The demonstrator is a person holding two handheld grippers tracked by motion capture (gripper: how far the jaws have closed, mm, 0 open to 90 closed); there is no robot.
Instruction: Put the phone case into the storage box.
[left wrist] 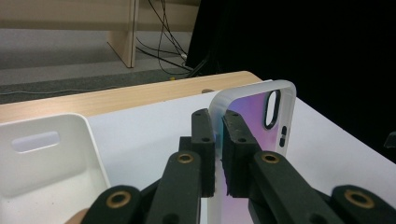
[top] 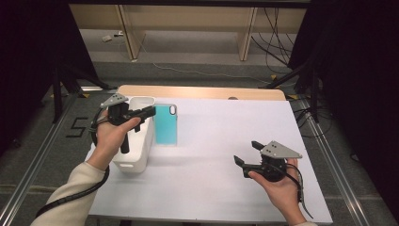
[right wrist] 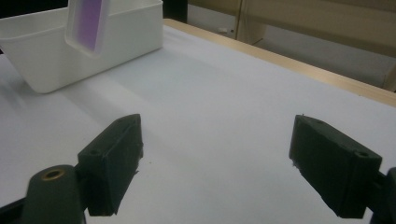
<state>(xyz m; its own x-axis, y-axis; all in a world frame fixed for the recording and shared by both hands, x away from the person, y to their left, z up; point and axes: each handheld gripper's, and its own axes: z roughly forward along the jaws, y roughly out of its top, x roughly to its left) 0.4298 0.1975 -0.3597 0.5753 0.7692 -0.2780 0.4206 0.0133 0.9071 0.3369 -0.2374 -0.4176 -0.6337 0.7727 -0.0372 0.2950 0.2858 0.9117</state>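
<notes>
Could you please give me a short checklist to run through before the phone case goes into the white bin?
1. Left gripper shut on the phone case edge: ok.
2. Case lifted off the table: ok.
3. White bin next to the case: ok.
4. Bin has room inside: cannot tell.
5. Right gripper open, holding nothing, away from the bin: ok.

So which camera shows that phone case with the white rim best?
The left gripper view: the white-rimmed phone case sits close, pinched by its edge, camera cutout clear. The high view shows its whole teal face; the right gripper view catches just a corner.
</notes>
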